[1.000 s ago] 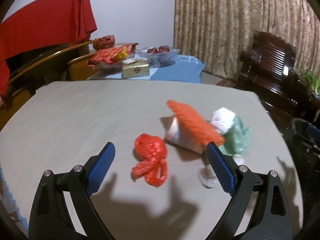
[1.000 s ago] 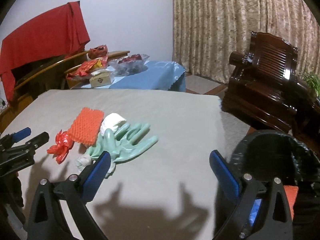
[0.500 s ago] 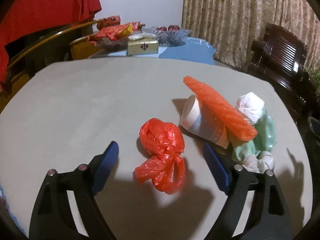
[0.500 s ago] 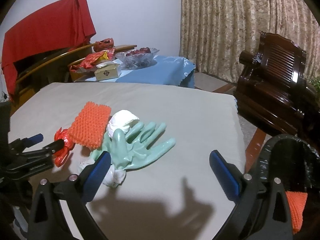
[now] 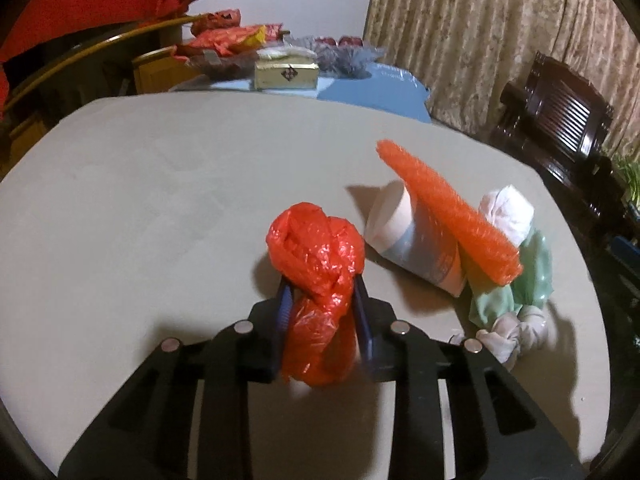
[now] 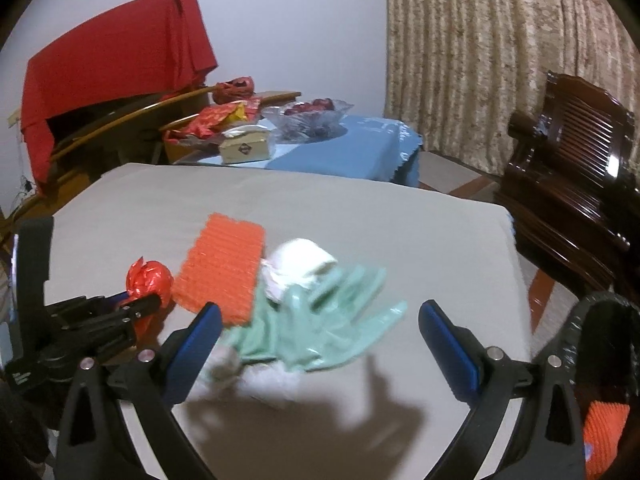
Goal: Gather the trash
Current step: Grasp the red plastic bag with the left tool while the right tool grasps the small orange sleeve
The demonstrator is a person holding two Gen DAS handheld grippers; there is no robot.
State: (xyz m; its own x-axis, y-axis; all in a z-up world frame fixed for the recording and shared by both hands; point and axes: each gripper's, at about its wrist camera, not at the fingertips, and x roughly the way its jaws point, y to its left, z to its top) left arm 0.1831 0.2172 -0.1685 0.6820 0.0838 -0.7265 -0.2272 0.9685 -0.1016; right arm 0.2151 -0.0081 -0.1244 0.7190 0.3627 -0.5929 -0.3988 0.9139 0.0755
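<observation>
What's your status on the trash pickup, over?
Left gripper closing on red plastic bag. Right gripper open, above green glove. Nothing blocking.

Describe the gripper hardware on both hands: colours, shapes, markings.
Both match. The left gripper and right gripper have black plastic frames with slotted cut-outs, round silver pivot bolts, and flat, ribbed blue pads on the fingers. No cables, sleeves or readable markings show.
</observation>
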